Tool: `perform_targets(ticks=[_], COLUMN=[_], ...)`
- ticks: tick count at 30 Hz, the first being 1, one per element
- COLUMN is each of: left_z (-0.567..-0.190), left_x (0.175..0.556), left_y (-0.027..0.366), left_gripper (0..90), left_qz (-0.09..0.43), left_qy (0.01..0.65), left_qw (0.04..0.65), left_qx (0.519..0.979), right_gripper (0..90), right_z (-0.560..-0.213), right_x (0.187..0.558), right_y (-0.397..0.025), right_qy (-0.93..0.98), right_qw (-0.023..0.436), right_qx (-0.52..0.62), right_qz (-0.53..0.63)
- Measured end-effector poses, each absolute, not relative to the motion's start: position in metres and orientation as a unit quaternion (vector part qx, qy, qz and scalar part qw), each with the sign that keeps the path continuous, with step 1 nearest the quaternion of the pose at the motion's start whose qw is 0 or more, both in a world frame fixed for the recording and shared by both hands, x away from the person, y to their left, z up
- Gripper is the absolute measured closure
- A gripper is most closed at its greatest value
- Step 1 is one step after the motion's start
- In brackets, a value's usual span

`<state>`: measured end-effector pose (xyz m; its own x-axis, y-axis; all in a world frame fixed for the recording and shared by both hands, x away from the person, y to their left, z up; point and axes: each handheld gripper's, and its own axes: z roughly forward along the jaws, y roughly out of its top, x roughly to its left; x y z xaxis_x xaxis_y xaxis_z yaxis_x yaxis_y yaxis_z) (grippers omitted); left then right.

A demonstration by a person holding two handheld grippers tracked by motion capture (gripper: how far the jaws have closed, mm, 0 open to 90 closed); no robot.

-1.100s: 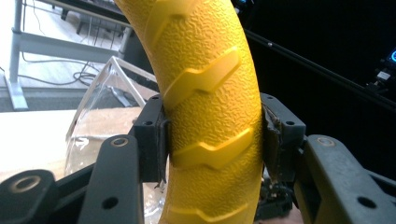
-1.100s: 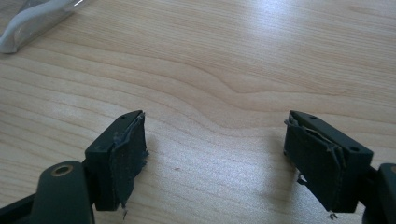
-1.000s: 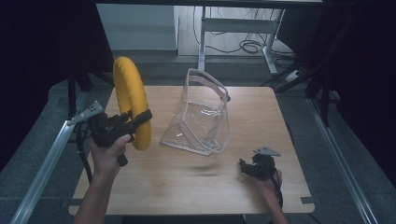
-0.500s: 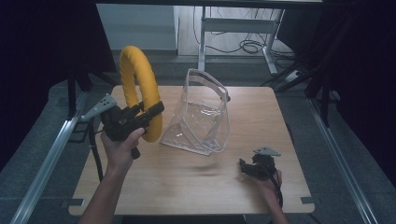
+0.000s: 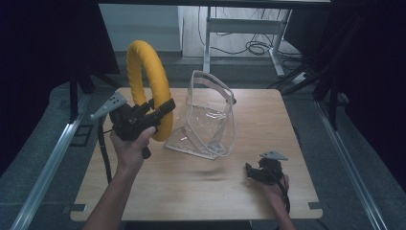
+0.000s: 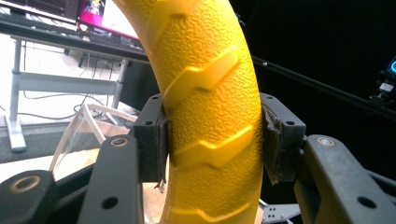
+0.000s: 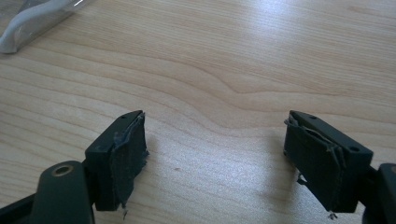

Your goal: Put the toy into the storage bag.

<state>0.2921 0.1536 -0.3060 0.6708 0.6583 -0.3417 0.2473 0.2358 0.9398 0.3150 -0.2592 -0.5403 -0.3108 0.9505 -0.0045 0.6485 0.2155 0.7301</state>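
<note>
Carrying step, by the look of it: the left gripper [image 5: 163, 109] holds one yellow ring [image 5: 146, 86] upright in the air above the bench's [image 5: 201, 191] left edge, jaws clamped on its lower rim. One clear plastic bag [image 5: 208, 120] stands open mid-bench, just beside the ring. Next, probably, the ring goes into the bag's mouth. The right gripper [image 5: 253, 171] rests near the front right corner, jaws apart, holding nothing.
</note>
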Motion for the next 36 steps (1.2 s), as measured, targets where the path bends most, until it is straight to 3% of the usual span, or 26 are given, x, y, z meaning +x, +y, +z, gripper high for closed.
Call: perform_targets(ticks=[36], left_z=[-0.269], left_x=[0.29], left_y=[0.102], left_gripper=[50.0], left_qz=[0.149], left_qy=[0.33], left_qw=[0.7], left_qx=[0.616], right_gripper=[21.4], right_z=[-0.54], right_x=[0.315], right_y=[-0.259], right_qy=[0.744], right_qw=[0.237], right_qx=[0.537], right_qz=[0.321])
